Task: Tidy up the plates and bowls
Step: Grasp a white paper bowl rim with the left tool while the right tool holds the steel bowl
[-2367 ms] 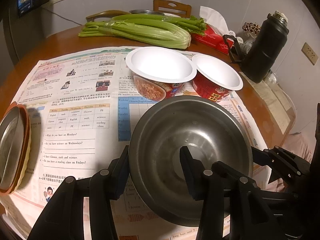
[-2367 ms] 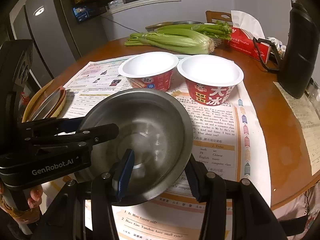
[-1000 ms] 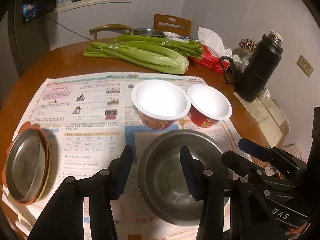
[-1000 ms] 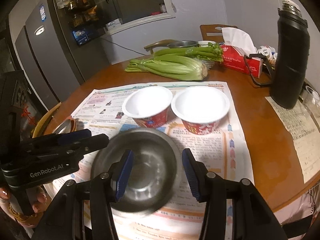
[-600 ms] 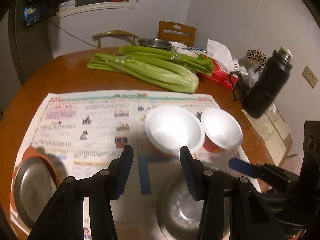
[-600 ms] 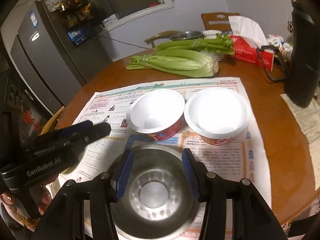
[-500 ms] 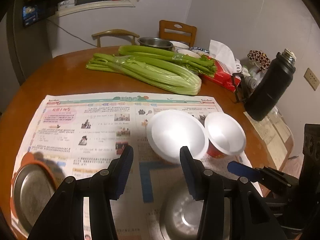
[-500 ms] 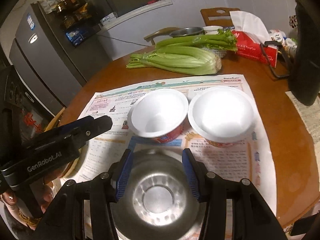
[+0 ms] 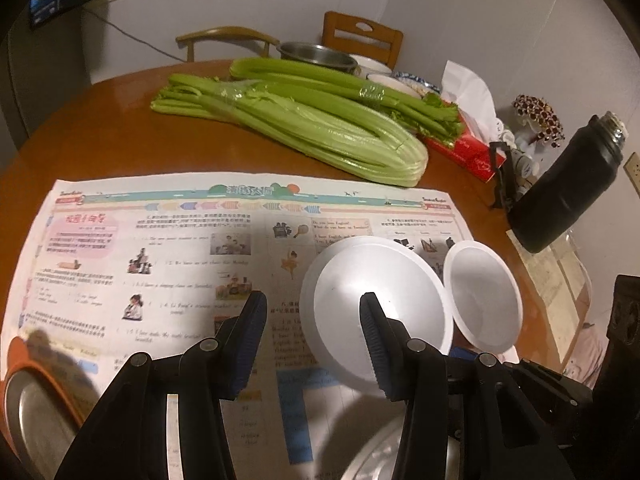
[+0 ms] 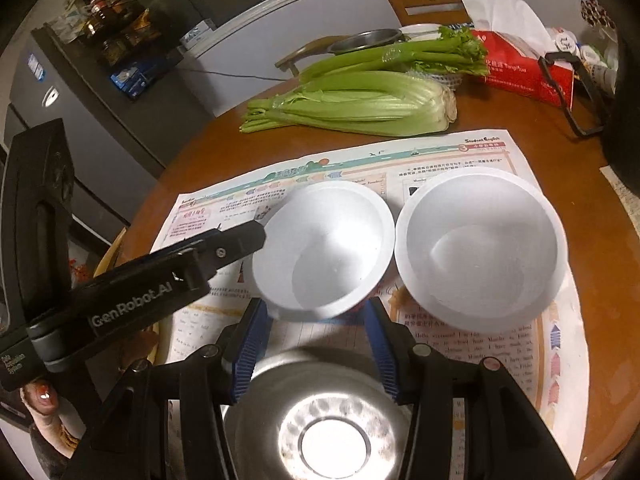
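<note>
While both tools are angled steeply down over the table, each set of jaws is seen parted with nothing between the ribbed blue pads. The right gripper point(image 10: 314, 340) hovers above a round steel bowl point(image 10: 320, 420), whose polished inside is marked by a bright flat base; no contact with it can be seen. Just beyond its tips stands the left white paper bowl point(image 10: 322, 254), smooth and matt inside, with a red printed wall. The right white paper bowl point(image 10: 480, 248), slightly wider, is set just beside it, the rims nearly touching. The left gripper point(image 9: 312, 336) is held to the left, its black body reaching across towards the left bowl's rim, and fingers of the holding hand point(image 10: 42, 400) are glimpsed at the lower left. All three bowls rest on a printed newspaper point(image 9: 160, 240) spread flat over the round brown wooden table point(image 9: 100, 128). At the near left edge a shallow steel plate point(image 9: 36, 424) lies in what appears to be an orange-rimmed dish, though this is dim. Farther off are ribbed green celery bunches point(image 9: 320, 128), a red tissue box point(image 10: 520, 68) and, at the right, a tall matt black flask point(image 9: 568, 188).
</note>
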